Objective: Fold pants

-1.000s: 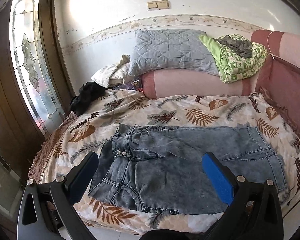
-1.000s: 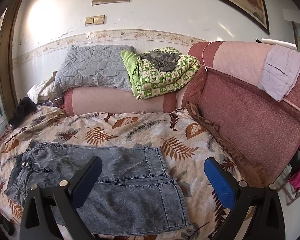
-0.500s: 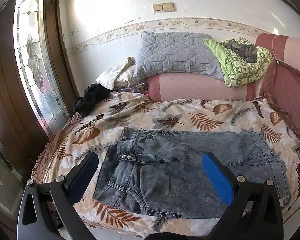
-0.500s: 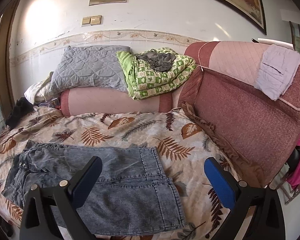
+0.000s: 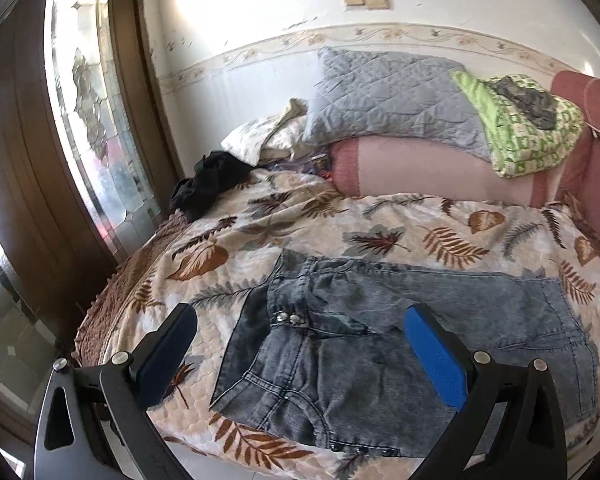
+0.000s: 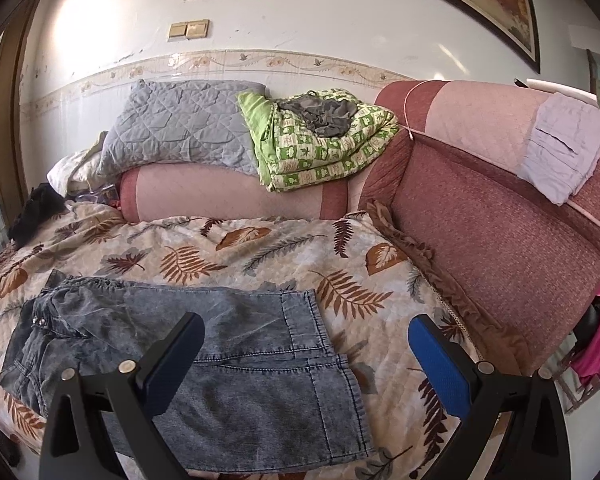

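I hold my left gripper (image 5: 300, 344) and my right gripper (image 6: 306, 354) above the near edge of the sofa cover (image 6: 260, 252), both with fingers wide apart and empty. The pants (image 5: 400, 328) lie flat across it, waist at left, legs at right, so each gripper faces its own end.

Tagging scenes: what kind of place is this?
Likely a home living room or bedroom: grey denim pants on a leaf-print quilted cover, a red upholstered sofa back, a grey quilted pillow.
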A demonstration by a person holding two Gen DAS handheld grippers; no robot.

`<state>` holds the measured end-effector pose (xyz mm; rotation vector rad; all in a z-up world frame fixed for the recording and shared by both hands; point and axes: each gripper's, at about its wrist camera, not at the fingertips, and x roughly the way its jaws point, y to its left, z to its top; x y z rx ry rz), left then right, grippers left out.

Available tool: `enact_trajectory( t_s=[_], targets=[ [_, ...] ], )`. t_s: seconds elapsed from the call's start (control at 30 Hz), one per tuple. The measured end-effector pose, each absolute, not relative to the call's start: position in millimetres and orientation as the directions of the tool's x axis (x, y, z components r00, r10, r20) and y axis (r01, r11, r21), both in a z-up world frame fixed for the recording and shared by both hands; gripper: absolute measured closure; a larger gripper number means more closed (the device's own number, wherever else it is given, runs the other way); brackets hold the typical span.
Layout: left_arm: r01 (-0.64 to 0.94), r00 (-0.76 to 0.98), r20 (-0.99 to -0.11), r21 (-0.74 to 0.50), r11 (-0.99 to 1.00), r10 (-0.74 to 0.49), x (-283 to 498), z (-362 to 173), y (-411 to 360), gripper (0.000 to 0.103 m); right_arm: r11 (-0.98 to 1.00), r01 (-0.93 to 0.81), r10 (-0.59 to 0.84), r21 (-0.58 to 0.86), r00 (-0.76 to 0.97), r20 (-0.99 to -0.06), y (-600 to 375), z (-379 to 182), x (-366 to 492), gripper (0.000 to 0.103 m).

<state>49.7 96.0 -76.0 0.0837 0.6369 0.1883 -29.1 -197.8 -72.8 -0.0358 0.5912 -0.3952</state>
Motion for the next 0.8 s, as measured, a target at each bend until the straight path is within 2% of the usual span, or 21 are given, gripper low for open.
enact_trajectory(
  t_s=[0.23,0.4,0.57,0.8],
  targets=[
    [-0.192,0.749,-0.623,0.118,0.974,0.223,71,-89,123,0.0,0.928,0.333,-0.37,-0.17,0.753,-0.545,-188,-78,-16,0.0],
    [-0.21,0.715,-0.649,0.152,0.966,0.258,92,-103,146,0.0,0.941,0.304,-0.331,-0.147,0.742,-0.582,-191,-86,-4,0.0],
    [-0.242,0.655,-0.683,0.217,0.946,0.324,123,-126,183,0.0,0.966,0.256,-0.212,-0.03,0.723,-0.657,-212,-107,12,0.0],
    [-0.271,0.556,-0.768,0.196,0.942,0.319,190,-160,237,0.0,0.964,0.239,-0.073,0.119,0.664,-0.745,-240,-138,48,0.0]
  ],
)
